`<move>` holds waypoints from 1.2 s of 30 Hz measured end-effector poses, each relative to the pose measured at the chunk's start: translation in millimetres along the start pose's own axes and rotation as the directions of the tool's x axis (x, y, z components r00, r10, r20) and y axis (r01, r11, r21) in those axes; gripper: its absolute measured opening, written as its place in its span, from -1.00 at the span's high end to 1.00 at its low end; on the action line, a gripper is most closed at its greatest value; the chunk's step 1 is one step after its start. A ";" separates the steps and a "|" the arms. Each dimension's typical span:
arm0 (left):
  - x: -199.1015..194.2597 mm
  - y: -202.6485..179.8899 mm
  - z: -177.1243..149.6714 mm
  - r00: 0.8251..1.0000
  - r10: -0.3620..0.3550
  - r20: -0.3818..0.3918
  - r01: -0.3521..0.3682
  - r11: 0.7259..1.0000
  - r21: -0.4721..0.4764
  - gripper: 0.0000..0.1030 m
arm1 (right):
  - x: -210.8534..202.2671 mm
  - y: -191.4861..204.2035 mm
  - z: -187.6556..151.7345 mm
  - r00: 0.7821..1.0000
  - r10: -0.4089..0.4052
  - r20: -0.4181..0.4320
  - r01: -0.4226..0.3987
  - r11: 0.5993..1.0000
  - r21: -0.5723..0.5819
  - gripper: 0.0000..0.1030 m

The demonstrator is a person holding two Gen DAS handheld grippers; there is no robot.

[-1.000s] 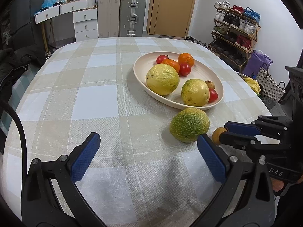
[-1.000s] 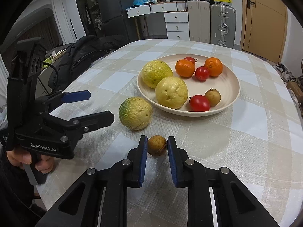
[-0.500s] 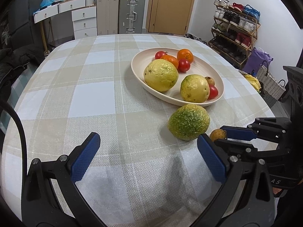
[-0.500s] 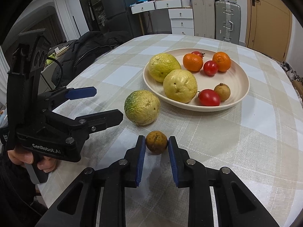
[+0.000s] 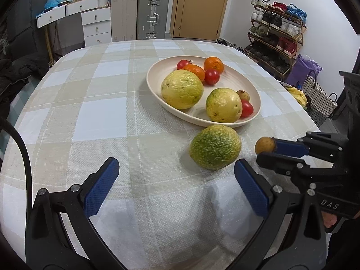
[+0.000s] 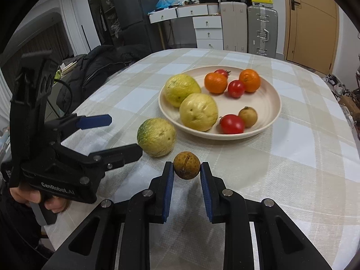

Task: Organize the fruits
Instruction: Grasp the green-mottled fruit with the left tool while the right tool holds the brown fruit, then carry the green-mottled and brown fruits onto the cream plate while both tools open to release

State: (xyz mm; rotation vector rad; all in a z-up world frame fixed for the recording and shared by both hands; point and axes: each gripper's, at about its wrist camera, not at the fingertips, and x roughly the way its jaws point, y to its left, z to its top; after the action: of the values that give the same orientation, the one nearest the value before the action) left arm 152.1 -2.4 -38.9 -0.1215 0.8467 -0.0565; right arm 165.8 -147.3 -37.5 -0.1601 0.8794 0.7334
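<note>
right gripper (image 6: 186, 171) fingers pinching small brown fruit (image 6: 186, 165) at lower centre, light, firm, round, likely slips | left gripper (image 5: 176, 185) fingers spread, empty | green fruit (image 6: 156, 136) beyond, heavier, grip mid-girth | plate (image 6: 273, 103) farthest

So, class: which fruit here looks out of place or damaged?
The large green fruit lies on the tablecloth outside the plate, unlike the rest. The small brown fruit in the right gripper has a dark split in its skin.
</note>
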 end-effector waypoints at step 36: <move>-1.9 -21.0 3.7 0.989 -0.145 0.034 0.144 0.989 0.033 0.04 | -7.5 -17.4 3.3 0.999 -0.022 0.023 0.021 0.999 0.034 0.52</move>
State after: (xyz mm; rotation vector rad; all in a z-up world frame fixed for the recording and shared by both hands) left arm 153.6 -22.7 -32.4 -0.1544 0.7992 -0.2027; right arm 176.0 -162.8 -32.5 -0.1306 0.8661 0.6989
